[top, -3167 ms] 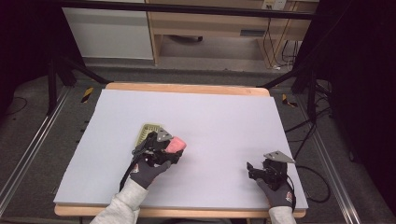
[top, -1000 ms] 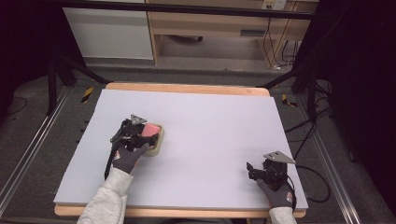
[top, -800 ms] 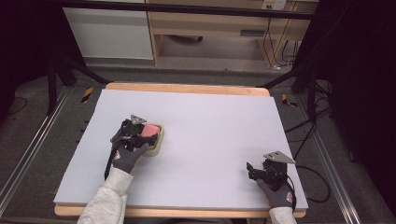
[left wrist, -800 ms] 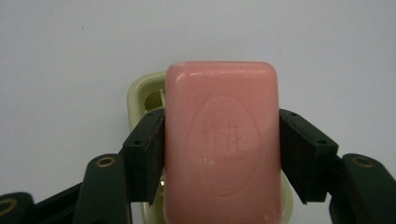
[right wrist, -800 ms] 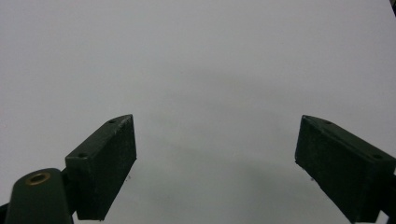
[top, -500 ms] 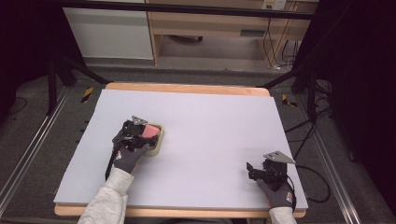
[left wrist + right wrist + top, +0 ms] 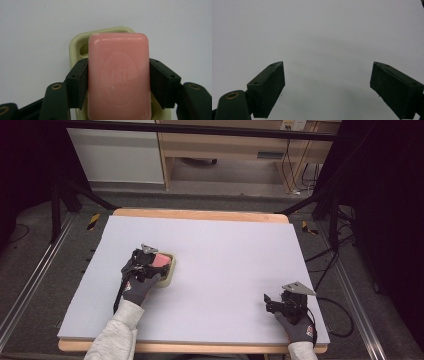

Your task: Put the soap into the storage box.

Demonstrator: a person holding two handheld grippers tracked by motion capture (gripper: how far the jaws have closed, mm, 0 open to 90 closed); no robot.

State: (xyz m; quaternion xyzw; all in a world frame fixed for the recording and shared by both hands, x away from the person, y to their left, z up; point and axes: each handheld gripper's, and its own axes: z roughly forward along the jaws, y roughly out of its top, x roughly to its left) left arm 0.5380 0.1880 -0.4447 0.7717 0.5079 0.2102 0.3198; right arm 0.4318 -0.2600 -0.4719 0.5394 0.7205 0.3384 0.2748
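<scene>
On the pale grey table [image 7: 225, 250], the left gripper [image 7: 150, 262] sits over the left-centre of the surface, its two black jaws pinching a pink bar of soap [image 7: 119, 77] by its long sides. In the left gripper view the soap shows a stamped oval emblem on its upper face and lies over a pale yellow-green soap dish [image 7: 76, 47], whose rounded rim shows beyond and to the left of the bar. Whether the soap rests fully in the dish or is held just above it is hard to tell from these angles. In the high view the dish [image 7: 169, 272] peeks out at the far right side of the gloved left hand [image 7: 137, 287]. The right gripper [image 7: 272, 301] rests near the table's near right corner, well apart from the dish, held by the gloved right hand [image 7: 297, 322]; its jaws are spread wide with bare table between them.
</scene>
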